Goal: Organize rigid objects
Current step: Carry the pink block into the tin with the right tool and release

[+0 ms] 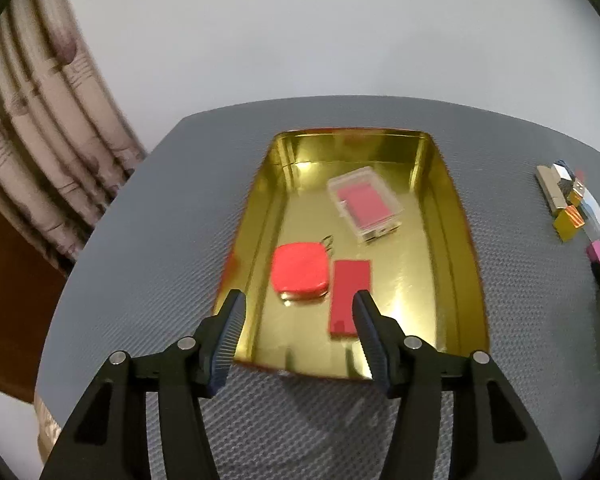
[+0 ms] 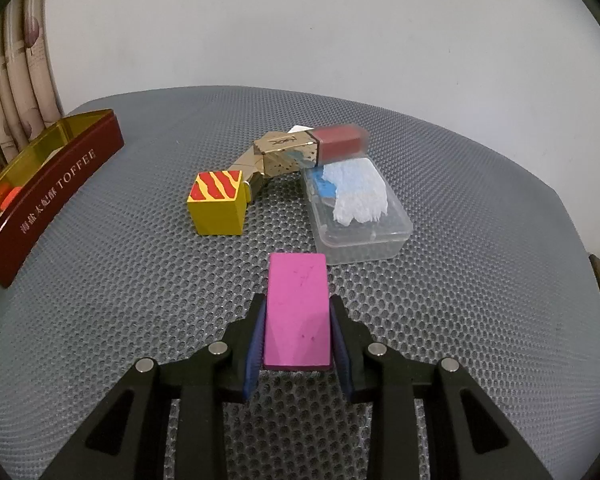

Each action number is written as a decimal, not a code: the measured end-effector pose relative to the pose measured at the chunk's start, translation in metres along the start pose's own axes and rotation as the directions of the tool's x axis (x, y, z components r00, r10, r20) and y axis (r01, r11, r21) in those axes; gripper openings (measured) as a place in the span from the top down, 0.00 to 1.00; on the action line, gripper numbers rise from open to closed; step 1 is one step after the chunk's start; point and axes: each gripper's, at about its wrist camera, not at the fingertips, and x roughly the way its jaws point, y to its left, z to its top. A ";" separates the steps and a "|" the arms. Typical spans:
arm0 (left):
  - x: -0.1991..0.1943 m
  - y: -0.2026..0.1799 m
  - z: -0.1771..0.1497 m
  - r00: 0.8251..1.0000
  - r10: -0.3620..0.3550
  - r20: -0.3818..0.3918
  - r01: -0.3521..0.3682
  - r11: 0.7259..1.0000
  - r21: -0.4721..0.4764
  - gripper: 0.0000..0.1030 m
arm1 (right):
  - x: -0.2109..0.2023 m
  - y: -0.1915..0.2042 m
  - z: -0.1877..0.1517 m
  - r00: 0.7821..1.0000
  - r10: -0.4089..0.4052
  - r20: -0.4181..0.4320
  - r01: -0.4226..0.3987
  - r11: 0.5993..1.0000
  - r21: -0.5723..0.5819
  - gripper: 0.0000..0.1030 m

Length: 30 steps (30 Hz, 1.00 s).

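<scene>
Gold-lined toffee tin (image 1: 440,216) on grey honeycomb mat (image 2: 140,300) — inside it a rounded red case (image 1: 300,270), a flat red slab (image 1: 348,296) just beside, and a clear plastic box (image 1: 366,202) farther in. Left gripper (image 1: 298,312) tilts down over the tin's near end, jaws apart, empty. Right gripper (image 2: 297,320), away from the tin, pitched down, clamps a smooth magenta block (image 2: 298,308).

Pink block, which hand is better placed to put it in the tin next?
Right. The right gripper already clamps the pink block; the left gripper hangs open and empty over the tin.
</scene>
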 end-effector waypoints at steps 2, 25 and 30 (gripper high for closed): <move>-0.002 0.006 -0.006 1.000 -0.009 -0.009 0.009 1.000 -0.027 0.43 | 0.000 -0.003 0.000 1.000 -0.005 -0.001 0.005 1.000 0.001 0.70; -0.002 0.057 -0.001 0.999 0.027 0.026 -0.023 0.988 -0.153 0.34 | -0.024 0.048 0.045 0.999 0.052 0.000 -0.052 0.997 -0.065 0.71; -0.001 0.066 0.000 1.000 0.023 0.016 -0.019 0.981 -0.191 0.34 | -0.045 0.121 0.061 0.991 0.135 0.012 -0.133 0.985 -0.110 0.71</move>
